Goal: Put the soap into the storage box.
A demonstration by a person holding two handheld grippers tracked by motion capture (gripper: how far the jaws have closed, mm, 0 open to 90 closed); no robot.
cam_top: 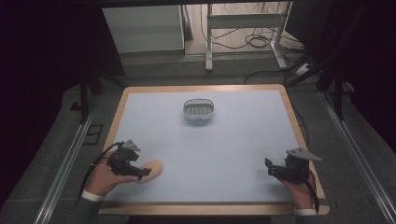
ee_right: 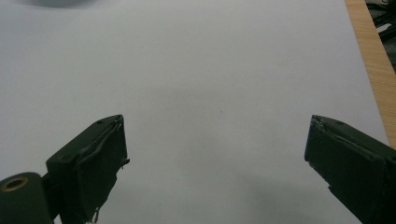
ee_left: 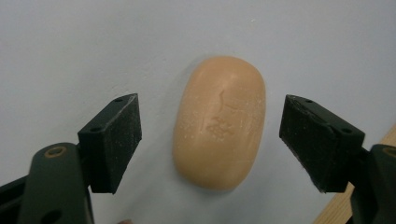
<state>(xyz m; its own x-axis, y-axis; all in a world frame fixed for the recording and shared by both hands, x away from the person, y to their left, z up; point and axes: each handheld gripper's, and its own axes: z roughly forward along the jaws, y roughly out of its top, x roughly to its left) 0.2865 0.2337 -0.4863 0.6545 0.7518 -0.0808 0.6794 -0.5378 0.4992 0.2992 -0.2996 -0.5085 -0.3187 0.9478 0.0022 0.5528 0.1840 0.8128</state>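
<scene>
A tan oval bar of soap (cam_top: 153,170) lies on the white table mat near the front left. In the left gripper view the soap (ee_left: 218,122) sits between the two black pads (ee_left: 114,140), with a gap on each side, so nothing presses on it. My left gripper (cam_top: 144,173) is open around it, low over the mat. My right gripper (cam_top: 269,167) rests at the front right, open, and in the right gripper view its jaws (ee_right: 215,158) stand wide over bare mat.
A grey oval soap dish (cam_top: 199,109) with a ribbed insert stands at the middle back of the mat. The wooden table edge (cam_top: 210,208) frames the mat. Beyond the table are a desk frame and cables on the floor.
</scene>
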